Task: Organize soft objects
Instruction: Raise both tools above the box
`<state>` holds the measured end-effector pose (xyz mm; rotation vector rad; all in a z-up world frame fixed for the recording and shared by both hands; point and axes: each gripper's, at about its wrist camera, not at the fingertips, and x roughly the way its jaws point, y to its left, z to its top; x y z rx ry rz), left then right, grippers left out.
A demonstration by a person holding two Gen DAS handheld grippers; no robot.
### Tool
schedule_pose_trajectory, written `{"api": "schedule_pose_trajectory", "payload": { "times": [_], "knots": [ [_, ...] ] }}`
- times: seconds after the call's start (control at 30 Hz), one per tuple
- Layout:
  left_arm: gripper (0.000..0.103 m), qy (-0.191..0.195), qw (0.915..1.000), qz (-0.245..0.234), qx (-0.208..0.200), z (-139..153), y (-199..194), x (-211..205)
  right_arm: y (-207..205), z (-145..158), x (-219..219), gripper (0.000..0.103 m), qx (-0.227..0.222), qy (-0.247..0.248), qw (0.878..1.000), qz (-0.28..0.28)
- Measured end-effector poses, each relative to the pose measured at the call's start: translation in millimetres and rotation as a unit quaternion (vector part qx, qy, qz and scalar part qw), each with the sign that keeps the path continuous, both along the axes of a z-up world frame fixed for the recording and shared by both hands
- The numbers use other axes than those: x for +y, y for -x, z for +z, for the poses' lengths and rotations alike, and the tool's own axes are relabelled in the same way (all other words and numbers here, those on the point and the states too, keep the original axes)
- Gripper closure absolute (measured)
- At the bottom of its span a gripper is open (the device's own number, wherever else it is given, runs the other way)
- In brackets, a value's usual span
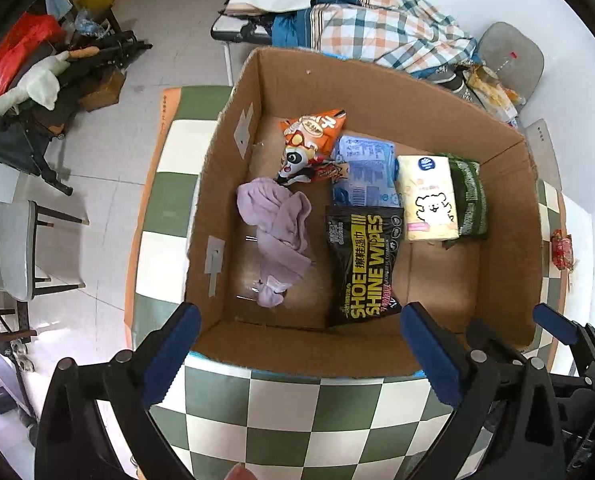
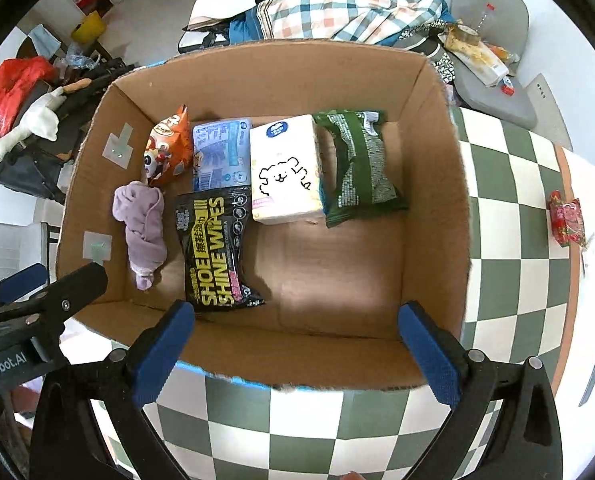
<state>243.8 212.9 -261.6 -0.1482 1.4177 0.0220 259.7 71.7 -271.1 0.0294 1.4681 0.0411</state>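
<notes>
An open cardboard box (image 1: 509, 216) (image 2: 437, 184) stands on the checkered table. Inside lie a lilac cloth (image 1: 275, 232) (image 2: 143, 228), a black shoe wipes pack (image 1: 363, 264) (image 2: 213, 248), an orange snack bag (image 1: 309, 140) (image 2: 167, 146), a blue pack (image 1: 365, 172) (image 2: 219, 152), a cream tissue pack (image 1: 427, 200) (image 2: 283, 168) and a green bag (image 1: 469, 196) (image 2: 359, 164). My left gripper (image 1: 297, 344) is open and empty above the box's near wall. My right gripper (image 2: 293, 340) is open and empty over the near wall too.
A red snack packet (image 2: 565, 220) (image 1: 561, 248) lies on the green-and-white checkered table (image 2: 513, 208) right of the box. A bed with a plaid blanket (image 2: 337, 4) and a grey chair (image 2: 493, 40) stand behind. A chair (image 1: 13, 248) and clutter are at left.
</notes>
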Motion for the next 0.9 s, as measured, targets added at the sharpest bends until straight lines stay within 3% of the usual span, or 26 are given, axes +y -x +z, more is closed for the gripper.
{"api": "schedule_pose_trajectory", "payload": {
  "times": [0.17, 0.5, 0.67, 0.9],
  "knots": [
    [0.000, -0.027, 0.9988, -0.006, -0.041, 32, 18, -5, 16, 24, -8, 0.000, -0.022, 0.002, 1.000, -0.001],
    [0.000, -0.030, 0.9930, -0.010, -0.114, 107, 75, -18, 70, 117, -29, 0.000, -0.098, -0.014, 0.995, 0.003],
    [0.000, -0.030, 0.9913, -0.006, -0.128, 131, 95, -21, 91, 147, -35, 0.000, -0.118, -0.034, 0.992, 0.004],
    [0.000, -0.045, 0.9896, -0.014, -0.136, 150, 107, -41, 106, 162, -52, 0.000, -0.125, -0.064, 0.990, 0.003]
  ]
}}
